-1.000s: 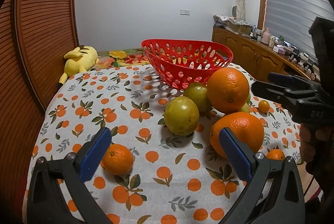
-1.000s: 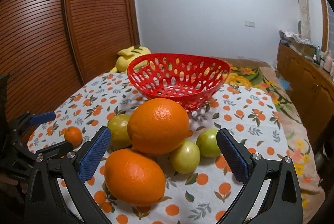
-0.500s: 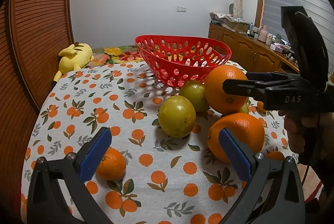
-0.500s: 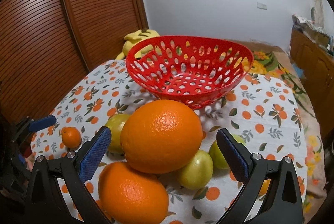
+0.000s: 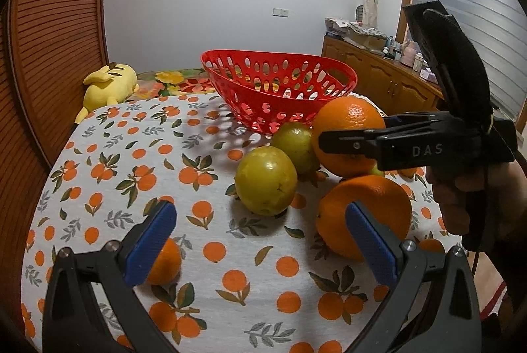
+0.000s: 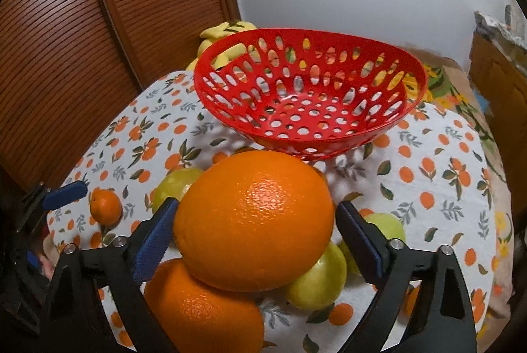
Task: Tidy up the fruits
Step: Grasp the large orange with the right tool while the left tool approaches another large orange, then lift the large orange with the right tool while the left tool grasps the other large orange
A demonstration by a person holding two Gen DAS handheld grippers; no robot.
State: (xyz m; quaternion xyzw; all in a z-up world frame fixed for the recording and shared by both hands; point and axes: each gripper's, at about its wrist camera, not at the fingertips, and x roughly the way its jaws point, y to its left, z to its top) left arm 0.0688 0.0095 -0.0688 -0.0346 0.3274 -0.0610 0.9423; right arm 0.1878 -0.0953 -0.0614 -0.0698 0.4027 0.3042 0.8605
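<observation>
A red perforated basket [image 5: 280, 93] [image 6: 309, 89] stands empty at the table's far side. In front of it lies a pile of fruit. My right gripper [image 6: 255, 221] has its pads on both sides of the top big orange [image 6: 253, 224] [image 5: 346, 135] and looks shut on it. A second big orange [image 5: 364, 214] [image 6: 201, 310] lies below, with green-yellow fruits [image 5: 265, 185] [image 6: 316, 277] beside. My left gripper [image 5: 260, 241] is open and empty above the cloth, with a small mandarin [image 5: 163, 264] behind its left finger.
The table has an orange-print cloth [image 5: 131, 162]. A yellow plush toy [image 5: 105, 86] lies at the far left edge. A wooden slatted door [image 6: 82, 33] stands on the left and a wooden cabinet [image 5: 378, 79] on the right.
My right gripper has moved forward over the fruit pile and its pads have come around the top big orange. My left gripper has shifted slightly and stays open.
</observation>
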